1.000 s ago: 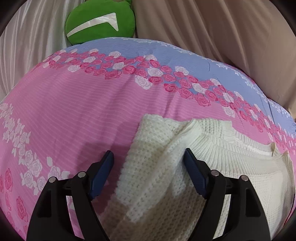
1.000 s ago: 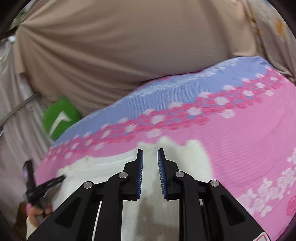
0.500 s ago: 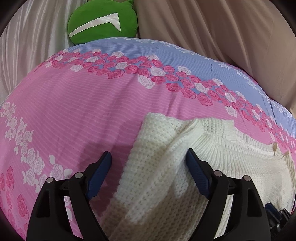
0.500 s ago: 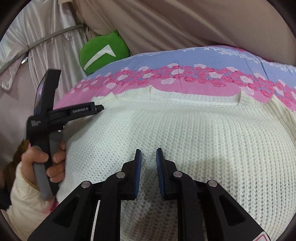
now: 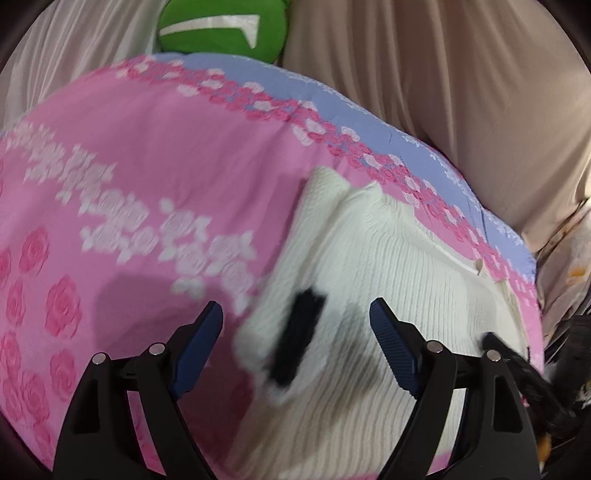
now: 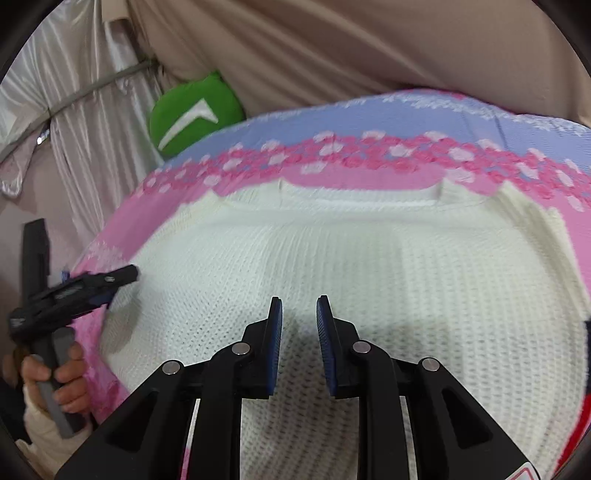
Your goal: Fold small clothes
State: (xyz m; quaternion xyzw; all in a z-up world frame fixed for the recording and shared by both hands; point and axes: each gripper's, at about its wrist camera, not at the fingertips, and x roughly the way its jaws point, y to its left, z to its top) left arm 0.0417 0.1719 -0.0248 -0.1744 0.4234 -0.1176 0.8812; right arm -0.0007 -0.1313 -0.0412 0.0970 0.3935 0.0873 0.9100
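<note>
A white knit sweater (image 6: 369,266) lies spread on the pink and blue floral bedspread (image 6: 369,122), neckline at the far side. In the left wrist view the sweater (image 5: 399,258) is blurred, with its left sleeve folded over. My left gripper (image 5: 296,325) is open, its fingers (image 5: 201,336) straddling the sleeve's lower end; it also shows in the right wrist view (image 6: 107,280) at the sweater's left edge. My right gripper (image 6: 299,317) hovers over the middle of the sweater, jaws narrowly apart with nothing between them.
A green cushion (image 5: 221,29) with a white mark sits at the bed's far edge against beige curtains (image 6: 332,48). Silvery drapes (image 6: 74,110) hang at the left. The bedspread (image 5: 129,166) stretches left of the sweater.
The left gripper has swung left and forward over the sleeve, blurring its view. The right gripper's jaws have opened slightly and it has edged closer over the sweater.
</note>
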